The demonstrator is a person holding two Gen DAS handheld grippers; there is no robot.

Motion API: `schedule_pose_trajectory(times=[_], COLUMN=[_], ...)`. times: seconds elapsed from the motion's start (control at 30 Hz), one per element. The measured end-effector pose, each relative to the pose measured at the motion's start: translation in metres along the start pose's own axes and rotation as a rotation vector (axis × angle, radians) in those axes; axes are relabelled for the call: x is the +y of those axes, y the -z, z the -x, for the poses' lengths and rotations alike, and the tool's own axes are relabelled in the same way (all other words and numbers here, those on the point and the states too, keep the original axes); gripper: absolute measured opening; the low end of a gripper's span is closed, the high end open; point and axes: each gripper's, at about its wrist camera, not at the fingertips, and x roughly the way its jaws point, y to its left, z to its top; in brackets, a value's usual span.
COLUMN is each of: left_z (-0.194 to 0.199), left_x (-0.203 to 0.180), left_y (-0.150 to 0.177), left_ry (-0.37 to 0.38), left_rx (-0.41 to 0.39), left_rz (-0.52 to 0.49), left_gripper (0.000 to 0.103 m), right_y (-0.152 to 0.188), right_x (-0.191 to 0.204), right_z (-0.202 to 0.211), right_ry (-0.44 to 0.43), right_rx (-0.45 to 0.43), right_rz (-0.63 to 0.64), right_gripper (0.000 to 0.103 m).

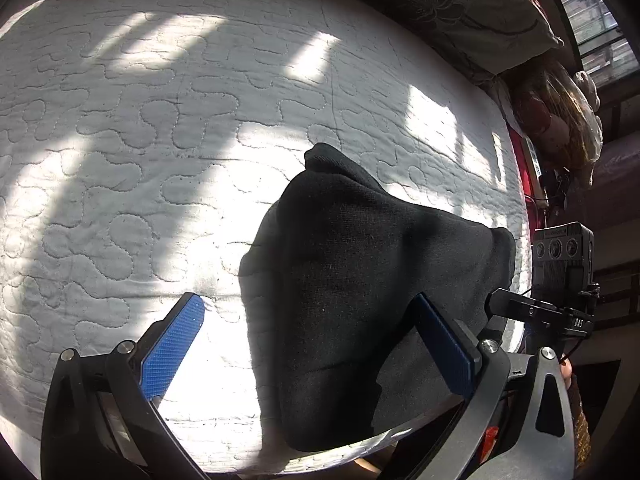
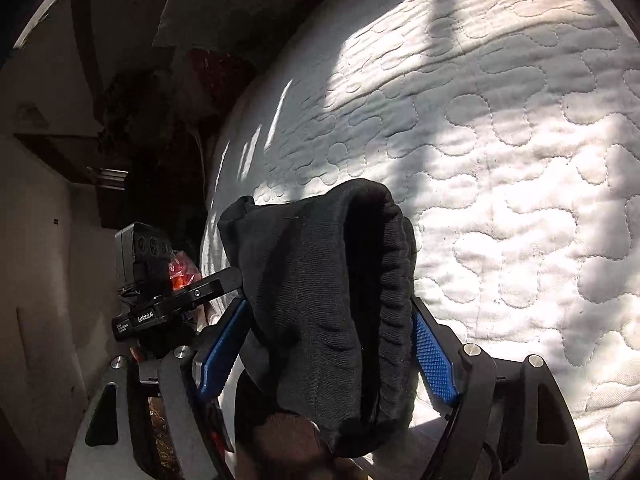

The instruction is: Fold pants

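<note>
The black pants (image 1: 360, 280) lie bunched on a white quilted mattress (image 1: 160, 140), near its edge. My left gripper (image 1: 316, 340) is open, its blue pads spread wide; the cloth lies between them against the right pad, not pinched. In the right wrist view the pants (image 2: 332, 300), with a ribbed waistband or cuff, bulge up between the blue pads of my right gripper (image 2: 332, 344). Its jaws stand apart with the cloth filling the gap; whether they pinch it is unclear.
A patterned pillow (image 1: 460, 4) lies at the far end of the mattress. The other gripper's camera unit (image 1: 560, 264) shows at the right, and in the right wrist view (image 2: 144, 256) at the left. The mattress (image 2: 500, 160) is sunlit. Dark furniture stands beyond the bed edge.
</note>
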Motion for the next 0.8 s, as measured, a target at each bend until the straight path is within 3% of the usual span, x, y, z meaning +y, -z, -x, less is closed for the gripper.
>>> schedule_pose_trajectory(times=[0.13, 0.2, 0.33, 0.4, 0.47, 0.5, 0.57, 0.67, 0.8], left_z=[-0.006, -0.01, -0.009, -0.004, 0.002, 0.003, 0.004, 0.007, 0.021], left_x=[-0.017, -0.03, -0.048, -0.04, -0.023, -0.015, -0.01, -0.02, -0.028], left_y=[0.005, 0.01, 0.018, 0.018, 0.015, 0.015, 0.015, 0.022, 0.029], left_ry=[-0.051, -0.034, 0.004, 0.026, 0.119, 0.17, 0.192, 0.177, 0.217], left_rx=[-0.01, 0.001, -0.017, -0.033, -0.027, -0.017, -0.005, -0.005, -0.02], left_rz=[-0.084, -0.132, -0.175, -0.12, -0.023, 0.031, 0.069, 0.048, 0.032], left_gripper=[0.103, 0.103, 0.079, 0.062, 0.045, 0.043, 0.04, 0.038, 0.032], right_y=[0.01, 0.013, 0.022, 0.026, 0.031, 0.032, 0.034, 0.04, 0.048], right_x=[-0.008, -0.01, -0.017, -0.018, -0.016, -0.014, -0.013, -0.01, -0.009], right_z=[0.008, 0.009, 0.015, 0.019, 0.021, 0.022, 0.026, 0.03, 0.035], right_ry=[0.017, 0.041, 0.027, 0.032, 0.031, 0.025, 0.014, 0.014, 0.029], right_rx=[-0.036, -0.051, -0.091, -0.112, -0.126, -0.134, -0.144, -0.152, -0.164], right_rz=[0.018, 0.024, 0.007, 0.0, -0.01, -0.017, -0.019, -0.023, -0.051], right_gripper=[0.063, 0.052, 0.043, 0.041, 0.038, 0.037, 0.037, 0.036, 0.035])
